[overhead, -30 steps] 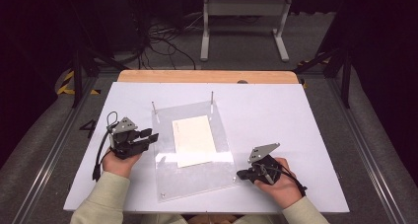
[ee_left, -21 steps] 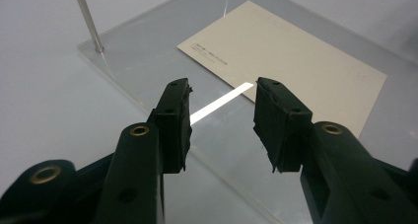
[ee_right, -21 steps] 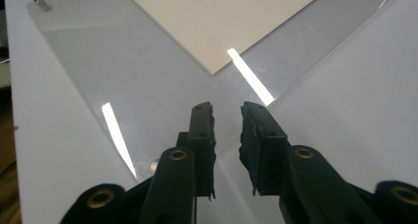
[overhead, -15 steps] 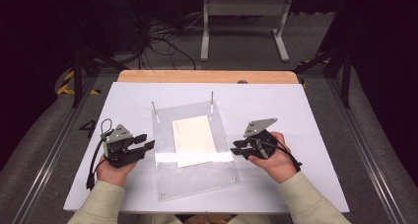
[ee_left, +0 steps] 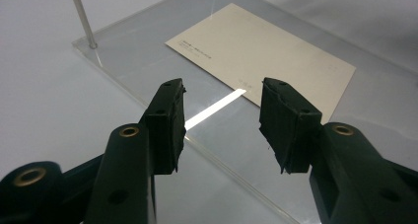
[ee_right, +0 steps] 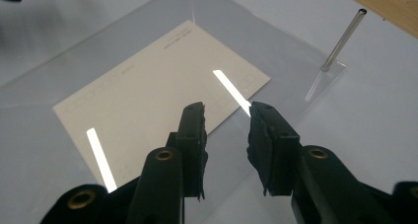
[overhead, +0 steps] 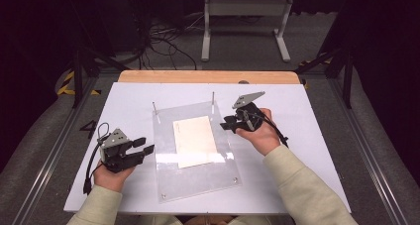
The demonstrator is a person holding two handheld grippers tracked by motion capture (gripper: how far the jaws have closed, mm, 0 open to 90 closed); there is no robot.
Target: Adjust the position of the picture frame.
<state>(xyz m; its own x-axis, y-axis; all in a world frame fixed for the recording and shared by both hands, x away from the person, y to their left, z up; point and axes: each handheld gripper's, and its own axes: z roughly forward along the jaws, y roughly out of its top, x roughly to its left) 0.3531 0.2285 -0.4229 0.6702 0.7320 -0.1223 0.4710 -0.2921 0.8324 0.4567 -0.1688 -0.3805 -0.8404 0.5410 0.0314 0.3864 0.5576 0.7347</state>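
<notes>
The left gripper (overhead: 143, 148), jaws just opening and empty, sits at nine o'clock of the clear plate (overhead: 171, 180). The right gripper (overhead: 228, 124), opening narrowly and empty, hovers at two o'clock. The cream card (overhead: 194, 140) lies on the plate.

Flat rectangular cream paper card (overhead: 194, 140), faint grey print lines, lay ahead of both black two-jaw grippers: left gripper (overhead: 145, 149), right gripper (overhead: 224, 124). Clear acrylic plate (overhead: 198, 178) under card; white tabletop (overhead: 307, 136); beige sleeves (overhead: 302, 185).

Overhead, two gripper close-ups; shared card (overhead: 194, 141).
</notes>
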